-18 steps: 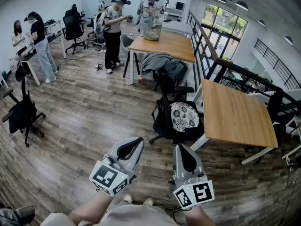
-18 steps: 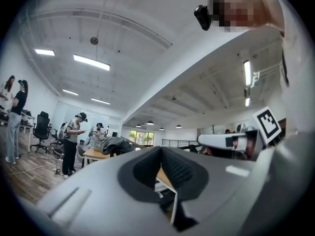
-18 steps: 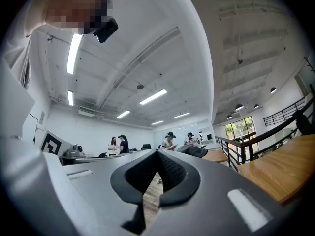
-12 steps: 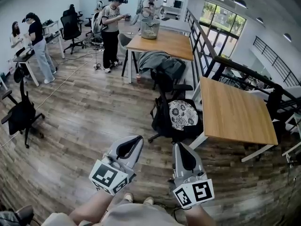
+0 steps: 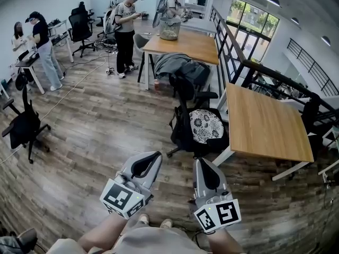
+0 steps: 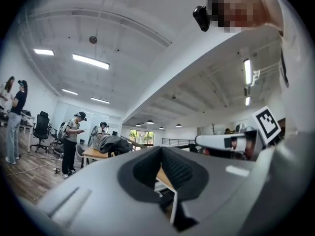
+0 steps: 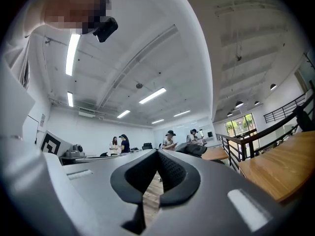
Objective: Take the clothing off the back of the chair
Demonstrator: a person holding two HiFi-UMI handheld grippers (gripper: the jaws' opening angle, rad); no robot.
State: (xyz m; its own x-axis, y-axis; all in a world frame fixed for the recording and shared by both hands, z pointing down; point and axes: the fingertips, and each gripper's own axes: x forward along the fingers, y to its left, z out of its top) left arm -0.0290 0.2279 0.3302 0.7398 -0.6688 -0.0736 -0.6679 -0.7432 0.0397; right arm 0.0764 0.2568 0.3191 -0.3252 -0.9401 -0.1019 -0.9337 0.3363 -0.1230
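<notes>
A: Well, your left tool (image 5: 153, 159) and right tool (image 5: 202, 165) were both closed tight, holding nothing.

B: And the grey clothing (image 5: 177, 63) lay well ahead of you, slightly to the right, draped sideways over the back of a black chair (image 5: 186, 91) beside the far desk (image 5: 185, 46). Your right tool looked nearer. A second chair with a floral cushion (image 5: 205, 127) stood between, so you would likely have needed to go round it.

A grey and dark jacket (image 5: 180, 66) hangs in loose folds over the back of a black office chair (image 5: 186, 89) (one armrest pointing right), just beside the farther wooden table (image 5: 197, 47).
</notes>
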